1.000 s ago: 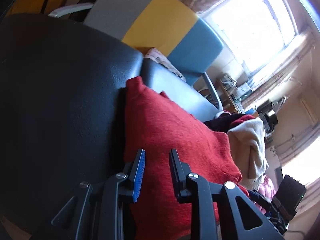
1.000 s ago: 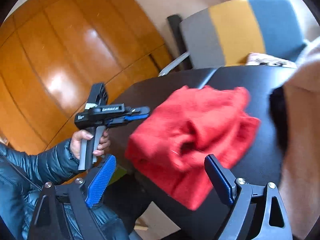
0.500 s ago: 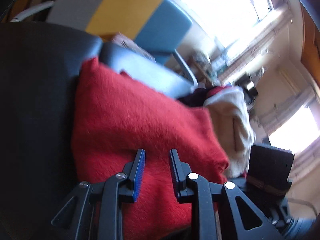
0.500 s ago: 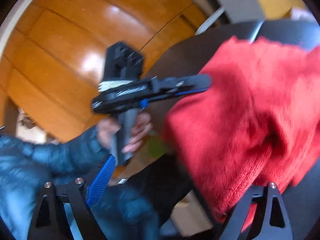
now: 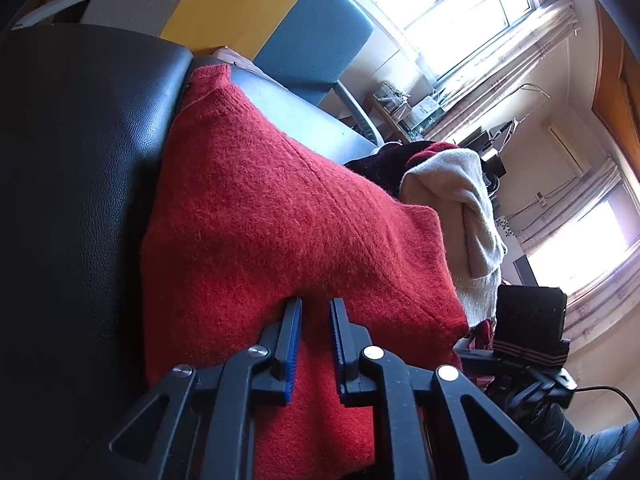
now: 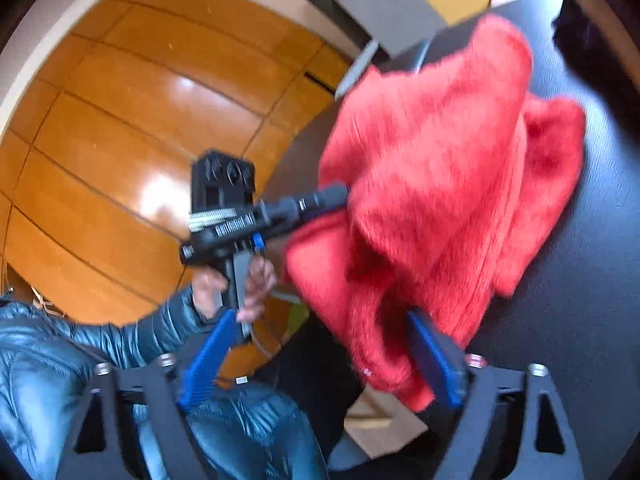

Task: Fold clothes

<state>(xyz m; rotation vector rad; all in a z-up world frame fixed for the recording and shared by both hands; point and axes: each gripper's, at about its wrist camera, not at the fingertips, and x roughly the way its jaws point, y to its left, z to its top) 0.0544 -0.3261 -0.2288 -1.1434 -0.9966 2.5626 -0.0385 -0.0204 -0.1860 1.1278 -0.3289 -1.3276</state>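
Red sweater [image 5: 280, 220] bunched on black table [image 5: 80, 200], near edge. Left gripper [image 5: 314, 308] just narrowed, pinching its near hem for spreading. Right gripper [image 6: 320, 360] wide apart, gripping nothing, positioned for opposite edge.

Sweater [image 5: 280, 232]: lies on the table [image 5: 80, 200], its near edge hanging over the table's near side. Pile of clothes [image 5: 452, 200]: on the table, right of the sweater and touching it. Chair [image 5: 256, 16]: behind the table's far edge. Left gripper [image 5: 315, 312]: at the sweater's near edge, left of the right gripper [image 6: 316, 356].
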